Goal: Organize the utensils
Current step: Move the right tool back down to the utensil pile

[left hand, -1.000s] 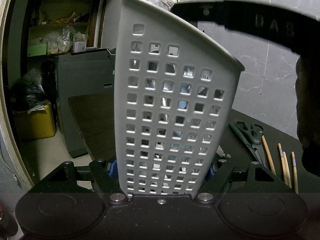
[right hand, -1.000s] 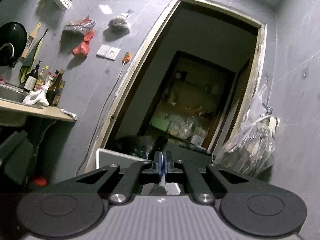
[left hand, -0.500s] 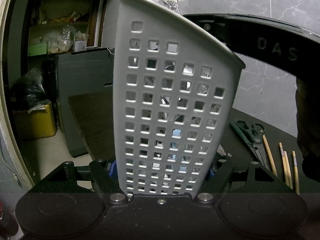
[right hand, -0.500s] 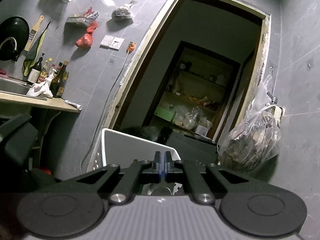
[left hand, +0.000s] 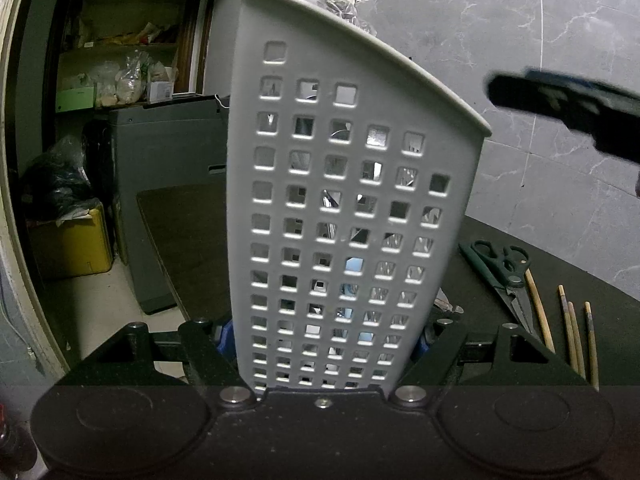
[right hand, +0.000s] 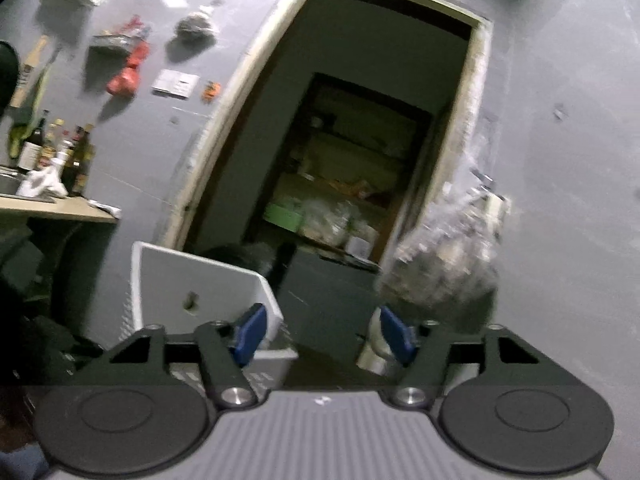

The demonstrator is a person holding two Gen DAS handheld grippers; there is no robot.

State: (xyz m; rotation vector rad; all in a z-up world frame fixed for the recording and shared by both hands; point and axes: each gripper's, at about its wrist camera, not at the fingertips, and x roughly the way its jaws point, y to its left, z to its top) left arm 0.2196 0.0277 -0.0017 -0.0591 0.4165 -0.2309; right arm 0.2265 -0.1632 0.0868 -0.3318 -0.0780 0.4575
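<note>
A white perforated utensil basket stands upright and fills the left wrist view. My left gripper is shut on its lower sides. Through the holes I see metal and pale blue pieces inside. My right gripper is level beside the basket; its jaws are opening, its blue pads stand wide apart, and nothing is between them. In the left wrist view it shows as a blurred dark finger at the upper right. Green-handled scissors and several wooden chopsticks lie on the black table to the right.
A doorway to a storeroom with shelves is behind the basket. A grey cabinet and a yellow box stand on the left. A plastic bag hangs on the grey wall. A counter with bottles is far left.
My right gripper's jaws went from shut to wide apart, and it drew back to the right, away from above the basket. The metal piece seen under its shut pads is gone. The left gripper kept still.
</note>
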